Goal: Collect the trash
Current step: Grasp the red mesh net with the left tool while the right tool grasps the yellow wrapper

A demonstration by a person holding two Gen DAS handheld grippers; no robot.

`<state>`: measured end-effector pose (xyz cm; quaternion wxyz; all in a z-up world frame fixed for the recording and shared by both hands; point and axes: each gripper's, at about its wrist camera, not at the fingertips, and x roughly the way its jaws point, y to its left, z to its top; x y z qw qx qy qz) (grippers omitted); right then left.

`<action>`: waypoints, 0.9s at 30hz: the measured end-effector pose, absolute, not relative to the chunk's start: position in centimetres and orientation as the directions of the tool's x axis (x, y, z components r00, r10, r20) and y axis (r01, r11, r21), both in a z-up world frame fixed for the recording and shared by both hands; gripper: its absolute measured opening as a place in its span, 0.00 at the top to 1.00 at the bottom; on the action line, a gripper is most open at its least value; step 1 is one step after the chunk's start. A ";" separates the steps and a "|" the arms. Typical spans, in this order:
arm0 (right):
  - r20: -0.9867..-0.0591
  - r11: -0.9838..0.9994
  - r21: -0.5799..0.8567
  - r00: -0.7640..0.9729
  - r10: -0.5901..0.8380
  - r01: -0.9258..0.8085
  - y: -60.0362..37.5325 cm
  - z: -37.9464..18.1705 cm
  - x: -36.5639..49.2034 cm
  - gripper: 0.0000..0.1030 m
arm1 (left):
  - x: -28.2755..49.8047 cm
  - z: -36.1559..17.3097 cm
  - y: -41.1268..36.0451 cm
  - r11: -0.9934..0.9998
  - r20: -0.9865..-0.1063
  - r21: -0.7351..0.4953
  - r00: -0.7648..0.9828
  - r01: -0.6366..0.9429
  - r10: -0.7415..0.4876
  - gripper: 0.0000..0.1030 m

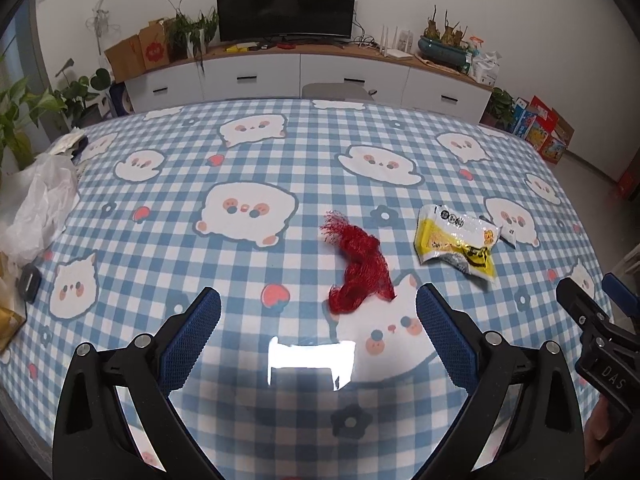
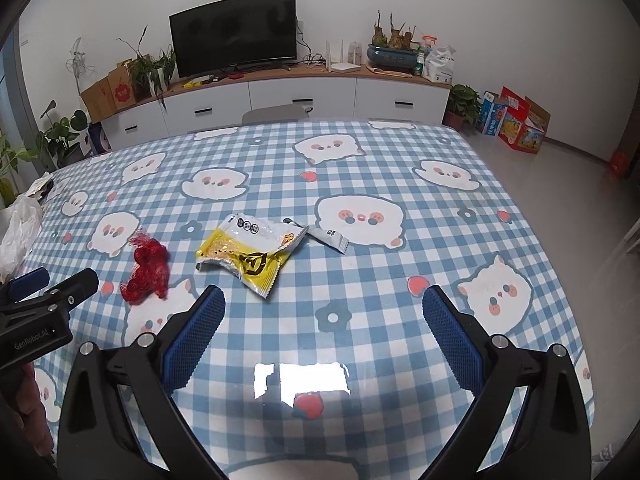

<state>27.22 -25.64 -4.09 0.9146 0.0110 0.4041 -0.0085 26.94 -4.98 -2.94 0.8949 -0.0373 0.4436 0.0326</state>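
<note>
A crumpled red mesh net lies on the blue checked tablecloth, just beyond my left gripper, which is open and empty. To its right lie a yellow and white snack wrapper and a small white sachet. In the right wrist view the red mesh net sits at the left, the yellow wrapper ahead and left of my right gripper, the sachet beyond. The right gripper is open and empty.
A clear plastic bag and other clutter sit at the table's left edge. The other gripper shows at each view's side. A chair back, a white sideboard with a TV stand behind. Floor lies right of the table.
</note>
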 end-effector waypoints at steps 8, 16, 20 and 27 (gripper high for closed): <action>-0.761 0.999 0.004 0.648 -0.029 0.049 -26.9 -5.6 31.4 0.08 | 30.8 -5.2 -6.9 0.998 -0.817 0.016 0.574 -0.069 0.053 0.13; -0.770 0.999 0.033 0.638 0.004 0.035 -25.1 -6.2 34.6 0.08 | 33.4 -8.5 -5.8 0.998 -0.859 0.025 0.509 -0.065 0.055 0.30; -0.785 1.000 0.030 0.619 0.020 0.005 -23.1 -6.6 35.8 0.08 | 33.6 -9.1 -5.4 0.999 -0.872 0.022 0.488 -0.050 0.043 0.48; -0.826 0.998 0.053 0.563 0.035 0.016 -21.4 -8.1 37.8 0.08 | 33.4 -8.4 -4.4 0.999 -0.864 0.030 0.502 -0.039 0.045 0.83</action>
